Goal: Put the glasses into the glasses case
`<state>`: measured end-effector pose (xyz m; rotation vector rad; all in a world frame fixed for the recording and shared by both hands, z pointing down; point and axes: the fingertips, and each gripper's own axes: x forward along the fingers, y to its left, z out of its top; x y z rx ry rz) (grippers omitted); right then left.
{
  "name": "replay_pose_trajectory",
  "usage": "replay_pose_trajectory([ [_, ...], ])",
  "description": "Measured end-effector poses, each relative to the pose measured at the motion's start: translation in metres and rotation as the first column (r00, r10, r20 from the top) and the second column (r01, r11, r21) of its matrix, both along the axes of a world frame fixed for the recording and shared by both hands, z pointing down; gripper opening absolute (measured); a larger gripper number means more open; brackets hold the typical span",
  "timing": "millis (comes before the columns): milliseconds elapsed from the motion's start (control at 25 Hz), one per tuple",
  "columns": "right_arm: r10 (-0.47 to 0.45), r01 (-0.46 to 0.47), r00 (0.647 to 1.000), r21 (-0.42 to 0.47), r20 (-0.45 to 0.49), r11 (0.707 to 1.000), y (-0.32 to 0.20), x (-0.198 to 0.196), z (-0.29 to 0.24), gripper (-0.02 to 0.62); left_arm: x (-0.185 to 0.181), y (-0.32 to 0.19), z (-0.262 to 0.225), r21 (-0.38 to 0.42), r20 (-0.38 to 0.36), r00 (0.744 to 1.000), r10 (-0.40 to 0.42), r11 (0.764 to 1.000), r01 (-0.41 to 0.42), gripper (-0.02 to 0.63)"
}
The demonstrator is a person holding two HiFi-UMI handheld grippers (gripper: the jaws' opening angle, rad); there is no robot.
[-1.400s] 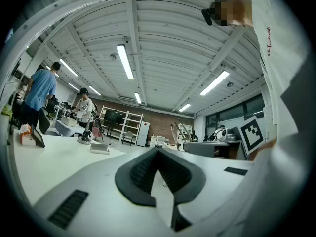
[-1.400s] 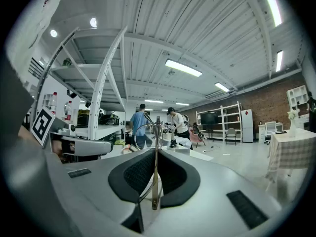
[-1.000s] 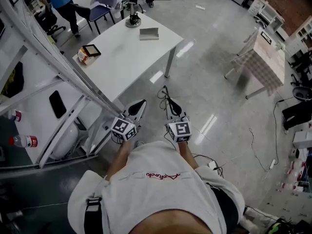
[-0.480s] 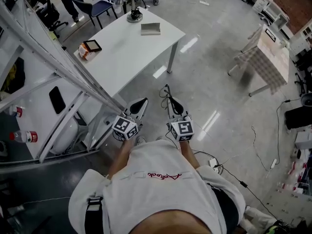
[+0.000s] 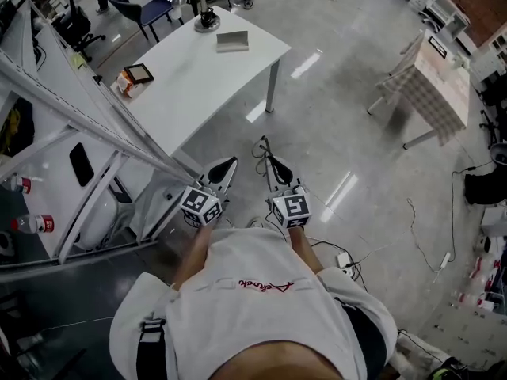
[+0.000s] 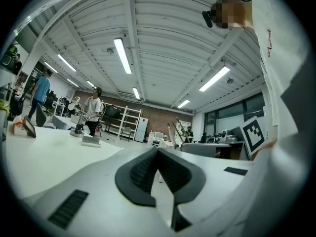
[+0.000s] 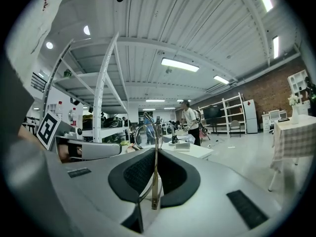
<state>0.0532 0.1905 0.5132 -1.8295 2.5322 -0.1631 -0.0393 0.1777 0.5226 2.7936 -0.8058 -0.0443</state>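
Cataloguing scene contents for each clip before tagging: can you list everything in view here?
table: one, white, ahead left of the person
case: one, grey, far end of the table
stand: one, dark, beside the case
box: one, orange with dark top, table's left edge
rack: one, white, far left
bottles: two, clear with red labels, by the rack
second table: one, checked cloth, right
cables: several, dark, on the floor
glasses: one pair, thin-framed, clamped in the right tool
left tool: one, white with black pads, shut, empty
right tool: one, same colours, shut on the glasses
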Motion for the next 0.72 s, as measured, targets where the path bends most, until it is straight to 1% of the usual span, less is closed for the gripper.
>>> replay_pose_trajectory([
  [240,0.005,-0.005,1.0,-0.01,0.002,1.0,-0.002,0.022,0.006,0.009,0.023,-0.002,0.003,0.002,0.011,1.0,0.008,1.0,-0.008,0.009],
  [720,-0.026,0.026,1.0,-0.02,-0.007,0.999,-0.03,0.035,0.012,0.009,0.044,-0.027,0.008,-0.01,-0.007,1.0,-0.006,1.0,0.006,0.009],
])
